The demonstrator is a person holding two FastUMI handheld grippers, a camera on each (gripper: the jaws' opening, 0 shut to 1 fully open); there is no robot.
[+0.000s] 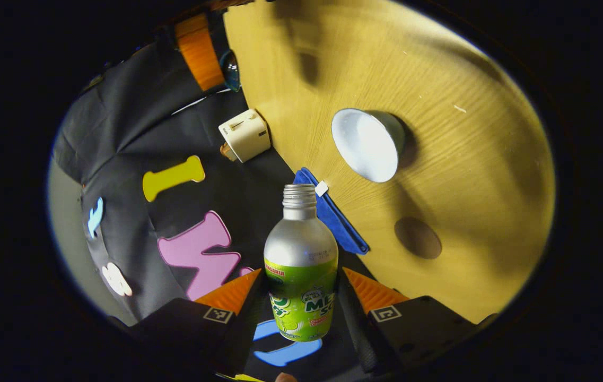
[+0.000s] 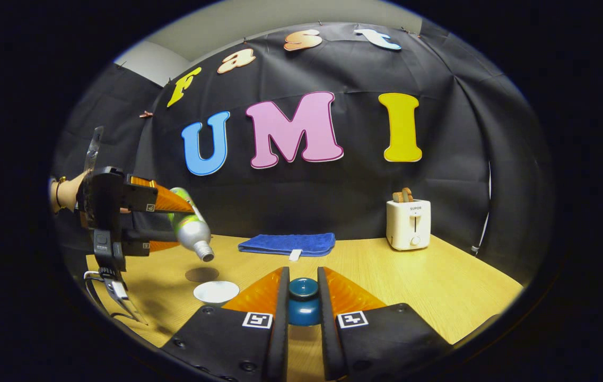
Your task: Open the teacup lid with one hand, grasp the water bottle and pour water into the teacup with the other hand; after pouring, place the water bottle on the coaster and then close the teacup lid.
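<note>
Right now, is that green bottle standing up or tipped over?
Tipped. In the right gripper view the bottle, clamped in the left gripper, slants neck-down toward the open white teacup. No water stream is visible.

The water bottle [image 1: 301, 260] is showing a matt, silvery metal body with a glossy green printed wrap, its threaded neck pointing to twelve o'clock. The teacup [image 1: 369, 143] at one o'clock is looking like smooth white glazed ceramic. The table [image 1: 471, 175] is showing pale wood grain with a soft sheen. The lid [image 2: 303, 302] is gleaming glossy blue. The towel [image 2: 288, 244] is looking like soft blue cloth.
</note>
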